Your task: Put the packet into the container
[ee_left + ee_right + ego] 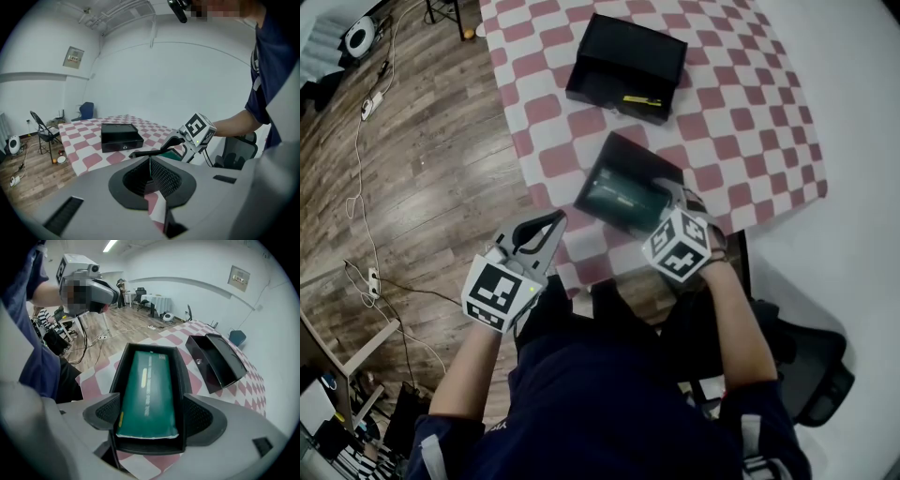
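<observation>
A green packet [622, 197] [149, 392] lies flat inside a shallow black container [630, 157] [123, 363]. The container hangs tilted over the near edge of the checkered table. My right gripper [664, 208] [150, 417] is shut on the container's near end, one jaw on each long wall. My left gripper [544, 232] [150, 171] hovers left of the table's near corner, shut on nothing, about a hand's width from the container. In the left gripper view the right gripper [171, 143] shows with its marker cube.
A second black box [623, 67] [121, 136] [218, 363] lies open farther back on the red-and-white tablecloth [741, 112], with a yellowish item [642, 100] inside. A dark office chair [806, 366] is at the right. Cables [366, 169] trail over the wooden floor at the left.
</observation>
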`<state>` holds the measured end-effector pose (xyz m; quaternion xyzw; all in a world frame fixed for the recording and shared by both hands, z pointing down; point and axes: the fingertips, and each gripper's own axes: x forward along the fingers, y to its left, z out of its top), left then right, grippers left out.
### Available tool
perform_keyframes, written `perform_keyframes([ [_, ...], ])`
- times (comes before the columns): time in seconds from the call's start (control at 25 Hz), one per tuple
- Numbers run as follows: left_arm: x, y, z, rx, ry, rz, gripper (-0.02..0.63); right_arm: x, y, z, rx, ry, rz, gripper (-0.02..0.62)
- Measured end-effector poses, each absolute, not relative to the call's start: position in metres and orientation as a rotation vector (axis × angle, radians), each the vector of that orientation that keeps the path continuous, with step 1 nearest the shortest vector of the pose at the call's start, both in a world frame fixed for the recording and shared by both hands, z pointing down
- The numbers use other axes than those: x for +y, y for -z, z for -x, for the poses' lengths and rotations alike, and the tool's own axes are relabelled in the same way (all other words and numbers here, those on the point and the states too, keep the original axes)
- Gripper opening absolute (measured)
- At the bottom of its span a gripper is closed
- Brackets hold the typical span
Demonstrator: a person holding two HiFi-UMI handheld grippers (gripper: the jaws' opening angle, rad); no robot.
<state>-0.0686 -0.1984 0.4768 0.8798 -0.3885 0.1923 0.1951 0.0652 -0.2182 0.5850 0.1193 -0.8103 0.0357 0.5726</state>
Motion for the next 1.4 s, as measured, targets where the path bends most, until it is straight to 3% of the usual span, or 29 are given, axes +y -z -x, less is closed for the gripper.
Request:
perform_keyframes([
  [0.72, -0.207, -0.459, 0.046, -1.049, -0.569, -2.533, 0.031, -0.232, -0.527, -0.066, -2.137, -0.223, -0.528, 0.394],
  [1.0, -0.204, -0.447, 0.037, -1.047, -0.577, -2.559, 0.031, -0.238, -0.493, -0.077, -2.243, -0.254, -0.718, 0.196],
  [1.24, -0.198, -0.435, 0.029, -1.043, -0.579, -2.587, 0.031, -0.237, -0.454, -0.084, -2.341, -0.235, -0.878, 0.078],
  [1.4, -0.195, -0.425, 0.027, -1.042, -0.583, -2.612, 0.031, -0.231, -0.427, -0.084, -2.399, -0.181, -0.946, 0.039],
])
